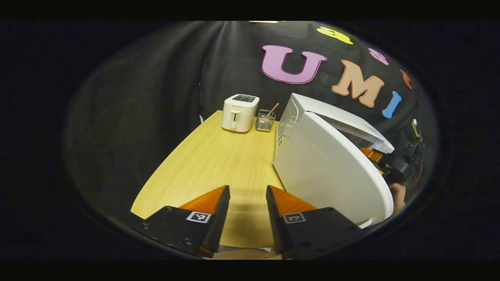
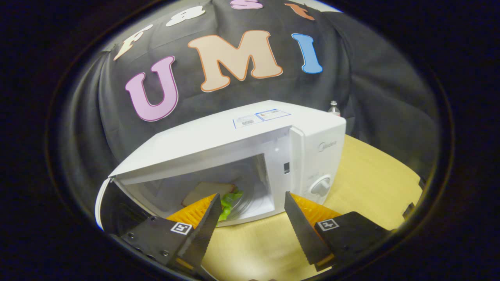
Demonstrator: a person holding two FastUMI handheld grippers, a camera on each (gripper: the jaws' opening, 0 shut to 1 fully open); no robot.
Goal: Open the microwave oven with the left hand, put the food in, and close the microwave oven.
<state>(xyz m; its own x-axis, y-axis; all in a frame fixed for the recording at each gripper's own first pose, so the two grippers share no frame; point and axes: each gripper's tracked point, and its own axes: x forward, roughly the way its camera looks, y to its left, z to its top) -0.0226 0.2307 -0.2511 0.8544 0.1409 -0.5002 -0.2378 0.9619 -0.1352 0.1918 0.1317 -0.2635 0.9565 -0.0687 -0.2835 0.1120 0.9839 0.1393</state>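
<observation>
Left gripper view
Left tool (image 1: 247,210): fingers spread, nothing between them, hanging over the near edge of the counter (image 1: 218,164).
Microwave oven (image 1: 312,113): white, along the right edge of the counter, seen from its left side.
Door (image 1: 332,171): swung open toward the camera, its white outer face just beside the left tool's right-hand finger; whether they touch cannot be told.
Toaster (image 1: 239,112): cream, upright at the far edge of the counter.
Wire basket (image 1: 265,120): just beside the toaster, between it and the microwave oven, with a stick leaning out of it.
Right tool (image 1: 381,162): partly seen past the door's edge, at the oven's open front, with a hand (image 1: 398,195) below it; its fingers are hidden, so its state cannot be told here.

Right gripper view
Right tool (image 2: 250,214): fingers spread wide and holding nothing, in front of the oven's opening, over the counter (image 2: 371,183).
Microwave oven (image 2: 250,128): door (image 2: 113,207) open at the left, a knob (image 2: 320,185) on the panel at the right.
Food (image 2: 218,195): inside the oven, a flat pale slice with green leaves beside it, lying on the glass plate (image 2: 250,203).
Bottle (image 2: 333,107): its top shows behind the oven's far right corner.
</observation>
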